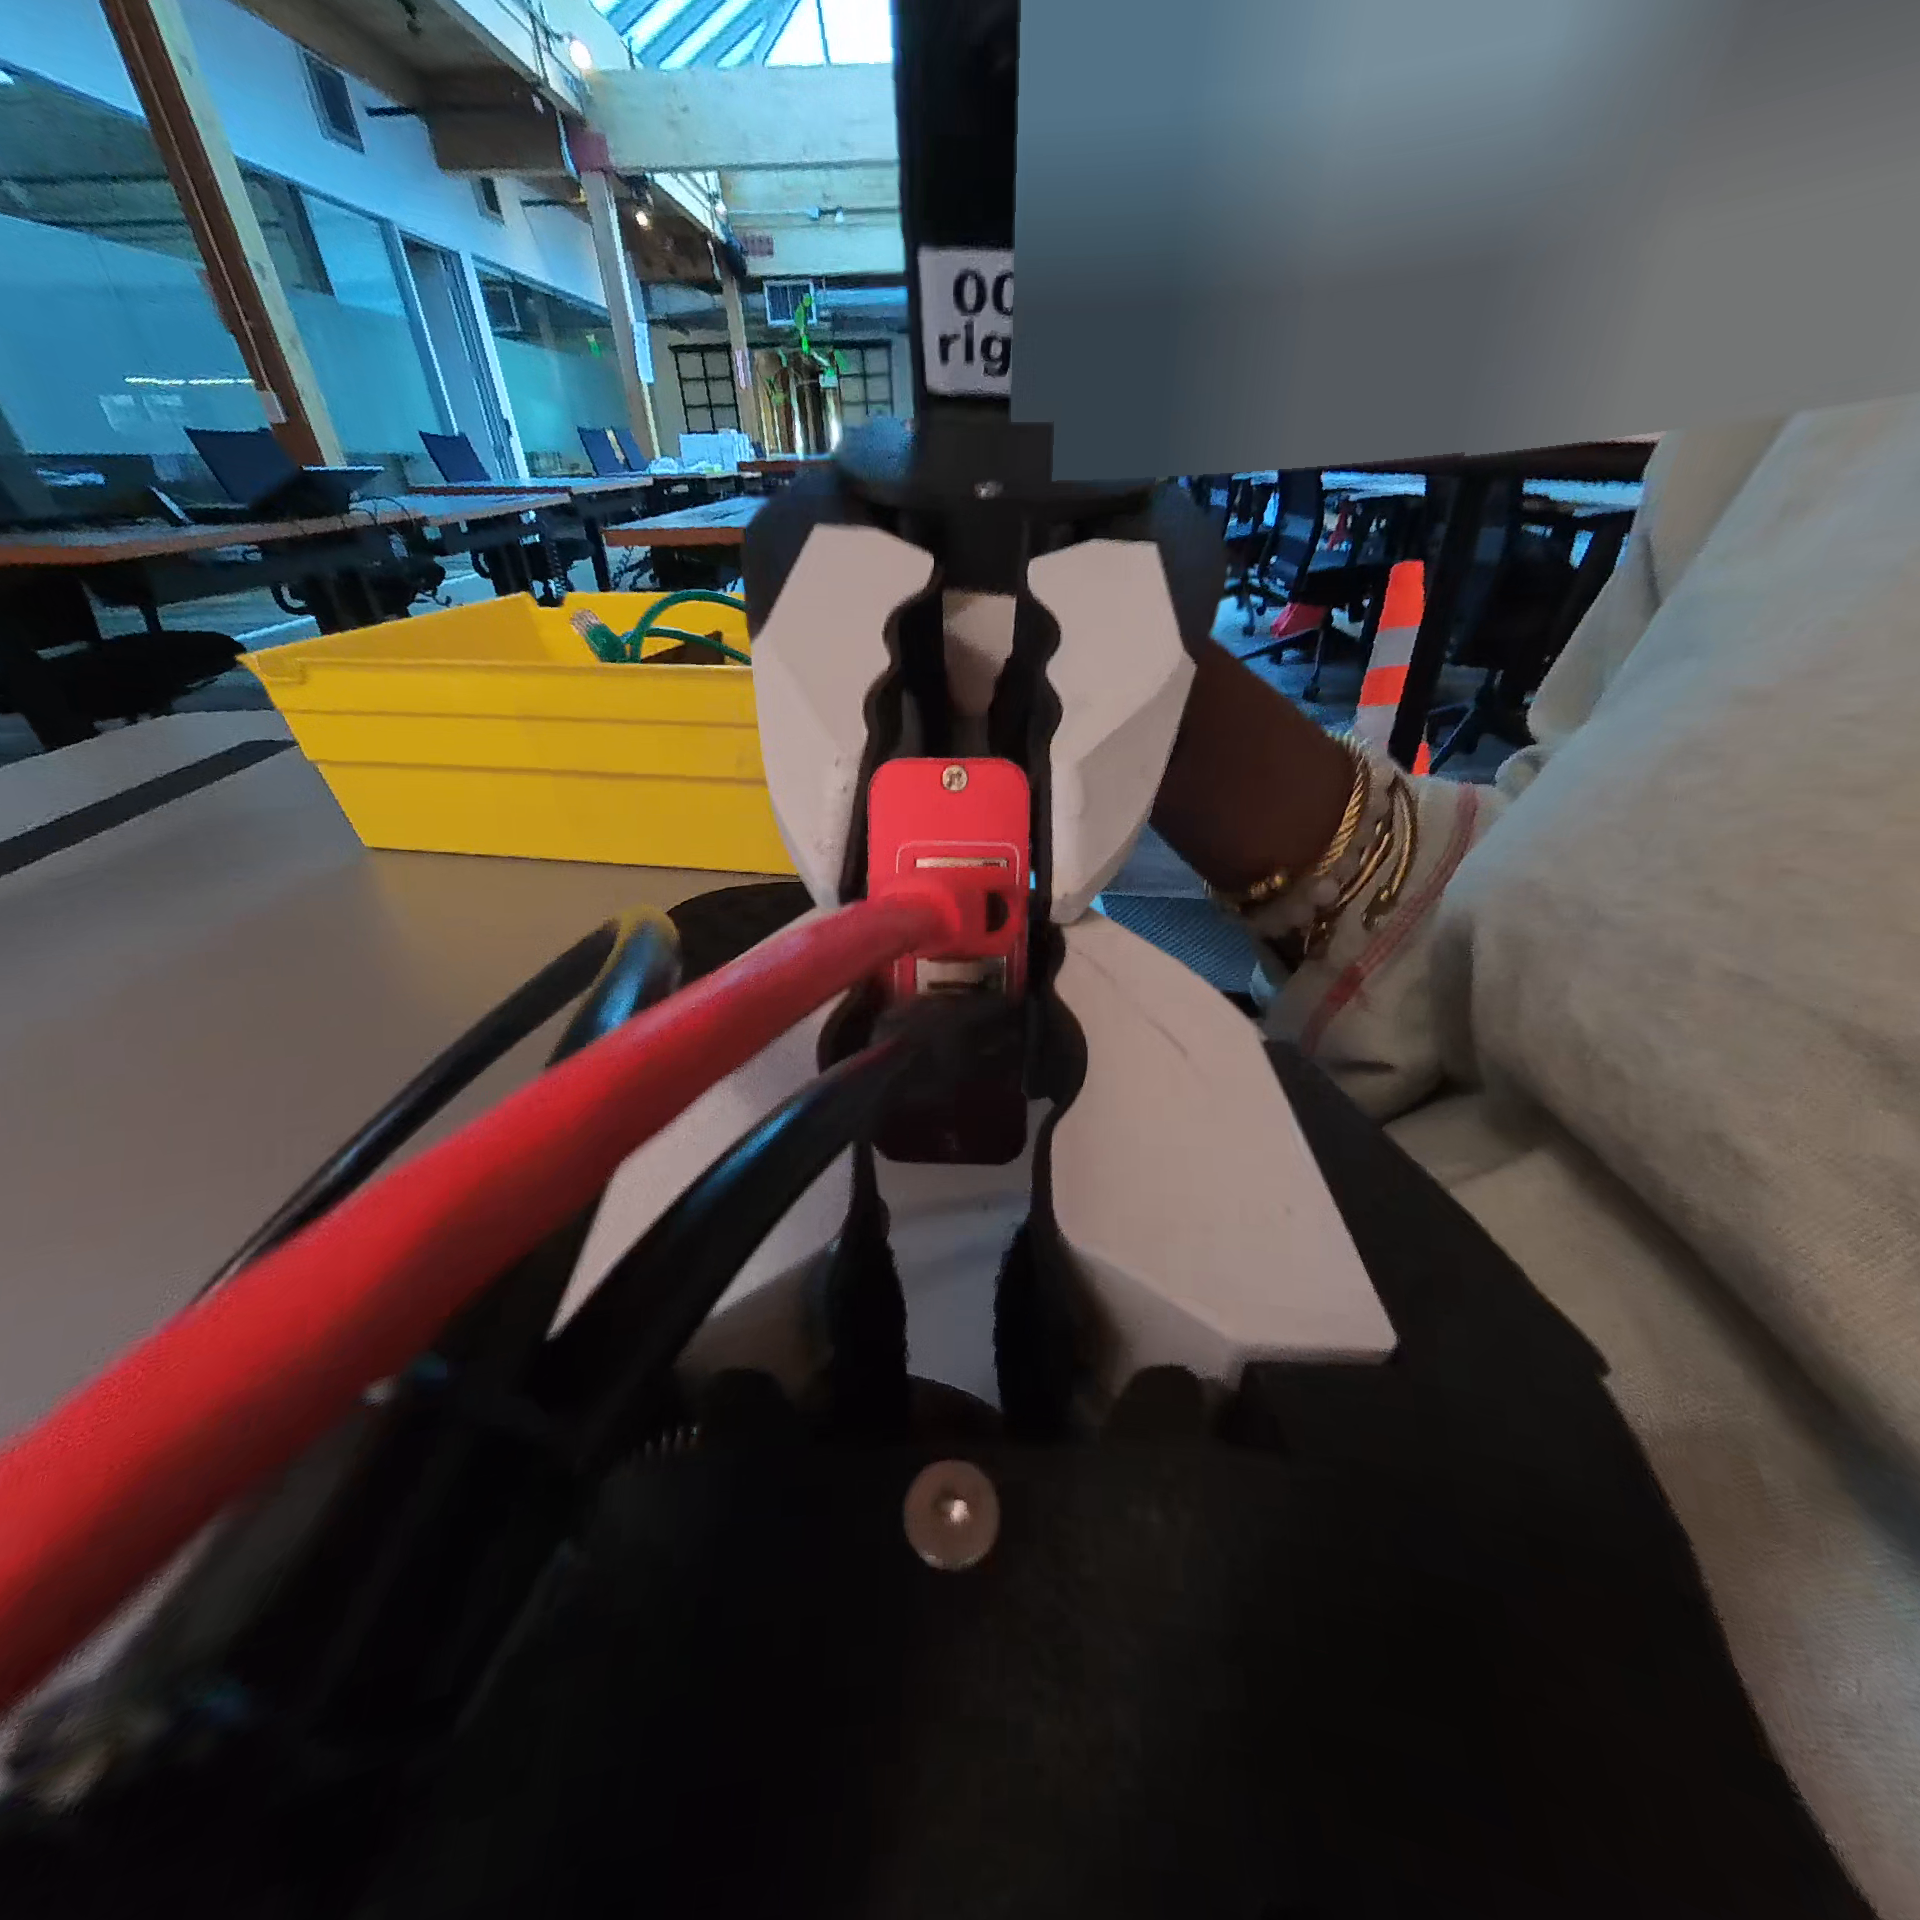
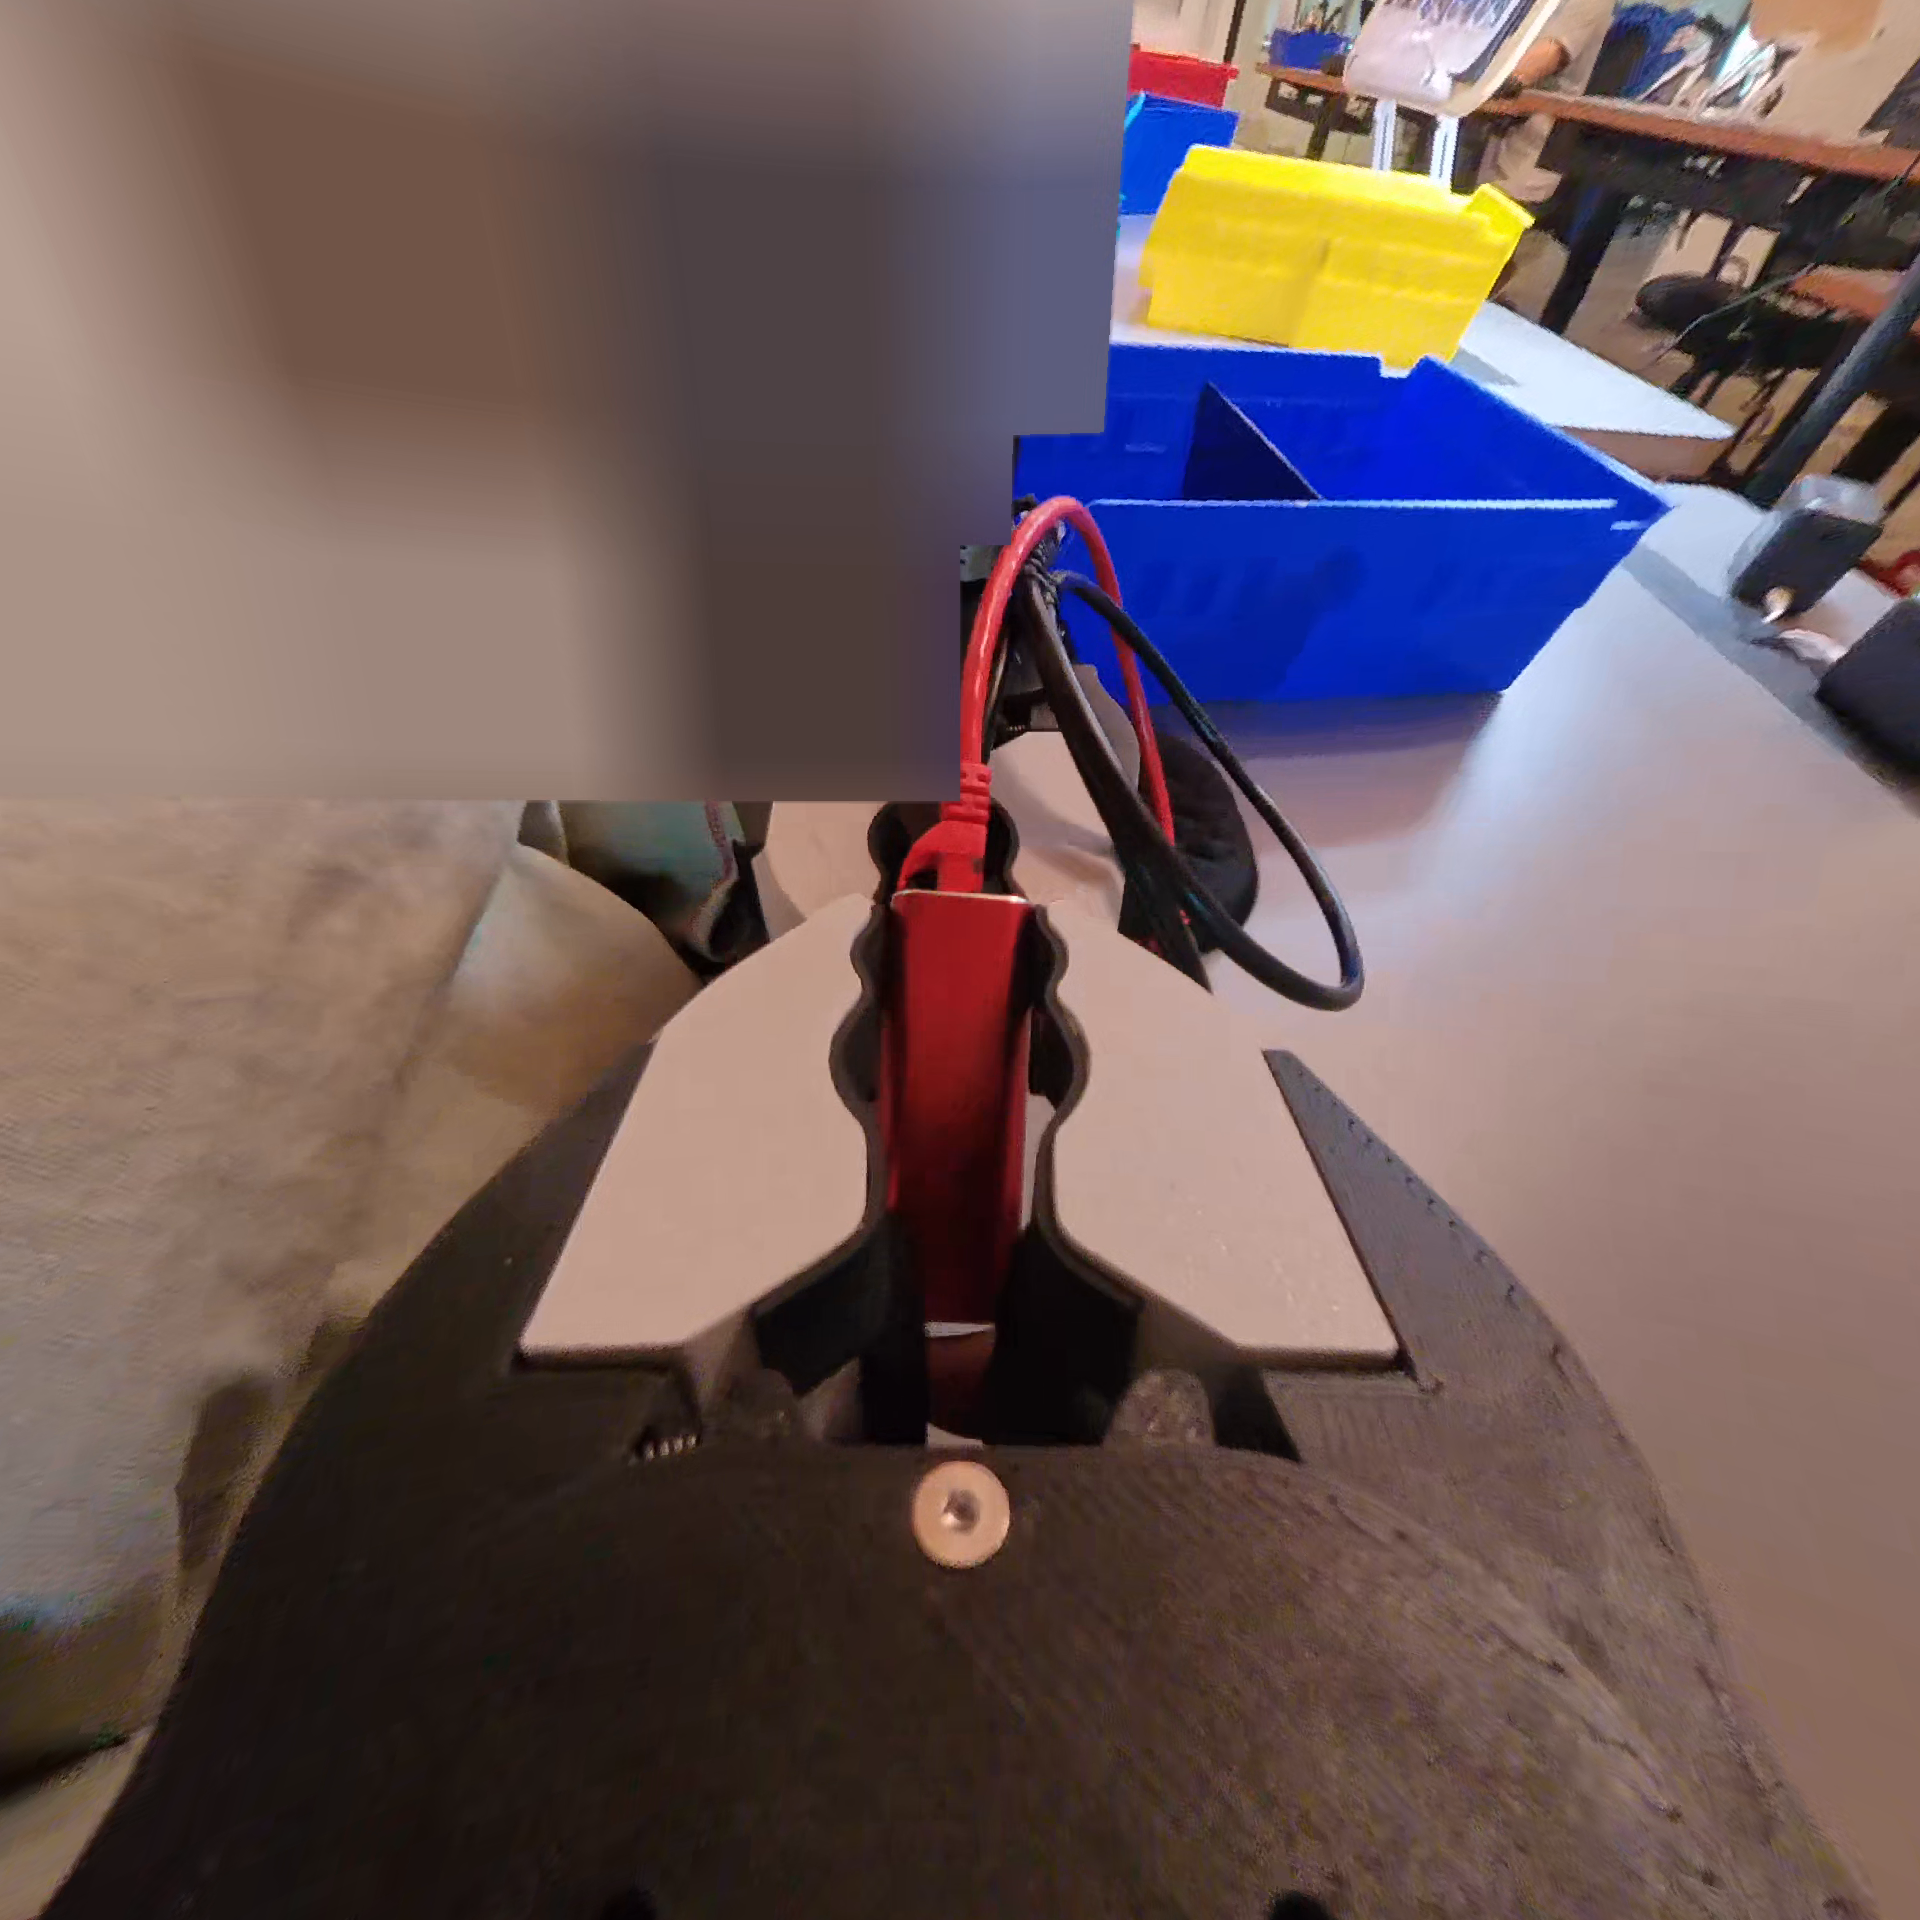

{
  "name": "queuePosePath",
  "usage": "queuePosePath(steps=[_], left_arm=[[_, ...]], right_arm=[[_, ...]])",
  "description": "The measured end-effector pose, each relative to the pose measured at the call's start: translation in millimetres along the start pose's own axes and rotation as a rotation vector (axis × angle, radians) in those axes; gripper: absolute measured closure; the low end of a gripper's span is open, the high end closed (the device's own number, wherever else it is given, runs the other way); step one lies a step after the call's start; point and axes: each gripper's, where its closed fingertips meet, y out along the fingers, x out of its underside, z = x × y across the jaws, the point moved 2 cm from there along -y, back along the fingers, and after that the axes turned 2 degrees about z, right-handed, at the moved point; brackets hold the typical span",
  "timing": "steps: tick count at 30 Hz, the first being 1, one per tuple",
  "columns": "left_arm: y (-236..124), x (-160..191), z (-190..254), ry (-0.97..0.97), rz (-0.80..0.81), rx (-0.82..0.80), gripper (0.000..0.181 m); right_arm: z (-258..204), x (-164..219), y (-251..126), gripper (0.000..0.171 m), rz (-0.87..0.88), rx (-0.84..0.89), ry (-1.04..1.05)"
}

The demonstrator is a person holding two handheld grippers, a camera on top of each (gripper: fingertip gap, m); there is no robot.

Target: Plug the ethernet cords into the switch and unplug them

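The red switch [image 1: 951, 810] is held upright above the table, with its port face toward the left wrist camera. My right gripper [image 1: 956, 899] comes from the far side and is shut on the switch's sides; the right wrist view [image 2: 956, 914] shows the switch [image 2: 956, 1091] between its fingers. A red cord [image 1: 520, 1195] is plugged into an upper port and also shows in the right wrist view [image 2: 971, 675]. A black cord [image 1: 727, 1174] runs into the lower ports. My left gripper [image 1: 951, 1039] straddles the switch's lower end, jaws narrow. What they touch is hidden.
A yellow bin [image 1: 520, 748] holding a green cord [image 1: 665, 623] stands on the grey table [image 1: 208, 987]. A blue bin [image 2: 1351, 592] and a yellow bin [image 2: 1320, 249] stand behind the switch. A person's hand [image 1: 1268, 790] and pale sleeve [image 1: 1662, 831] are at the right. My left and right fingertips are right by each other.
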Motion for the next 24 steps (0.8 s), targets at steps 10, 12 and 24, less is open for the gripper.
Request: queuePosePath(steps=[10, 12, 24], left_arm=[[-27, -38, -29, -0.176, 0.355, -0.139, 0.129], [-26, -35, -33, -0.227, 0.334, -0.144, 0.127], [-25, -28, -29, -0.216, 0.254, -0.119, 0.153]], right_arm=[[39, -32, 0, 0.145, 0.650, 0.078, 0.265], [41, -42, -3, 0.145, 0.846, 0.043, 0.352], [39, -34, -2, 0.142, 0.727, 0.066, 0.228]])
